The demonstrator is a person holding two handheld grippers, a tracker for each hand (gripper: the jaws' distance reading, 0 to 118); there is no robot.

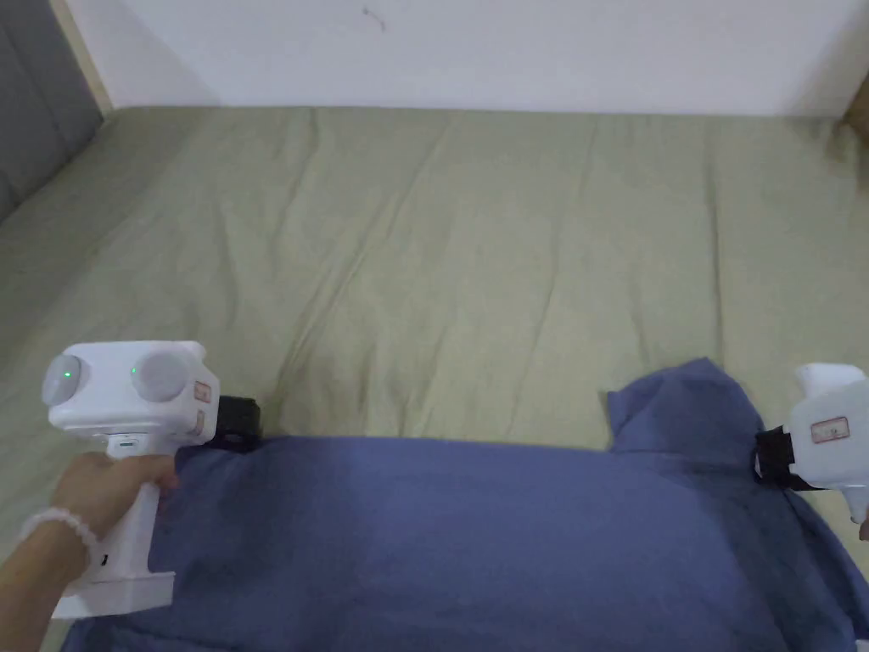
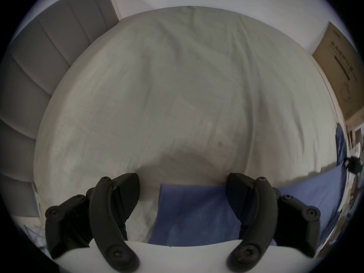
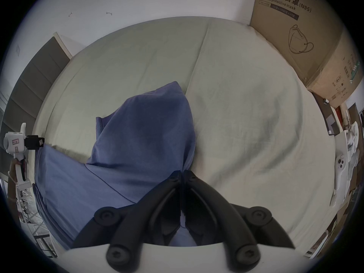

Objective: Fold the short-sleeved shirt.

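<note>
A blue short-sleeved shirt (image 1: 458, 526) lies spread across the near part of the green bed sheet (image 1: 475, 255), its top edge running left to right. One sleeve (image 1: 687, 407) bulges up at the right. My left gripper (image 1: 238, 424) hovers at the shirt's left corner. In the left gripper view this gripper (image 2: 183, 178) is open, its jaws wide apart with the shirt's corner (image 2: 193, 214) lying flat below them. My right gripper (image 1: 770, 458) sits beside the sleeve. The right gripper view has that gripper (image 3: 182, 172) shut on the blue fabric (image 3: 141, 135), which rises in a hump ahead of it.
A grey padded headboard (image 1: 34, 110) stands at the far left and a white wall runs behind the bed. A large cardboard box (image 3: 299, 41) leans at the bed's far right corner. Loose clutter (image 3: 350, 159) lies off the bed's right side. The far half of the sheet is bare.
</note>
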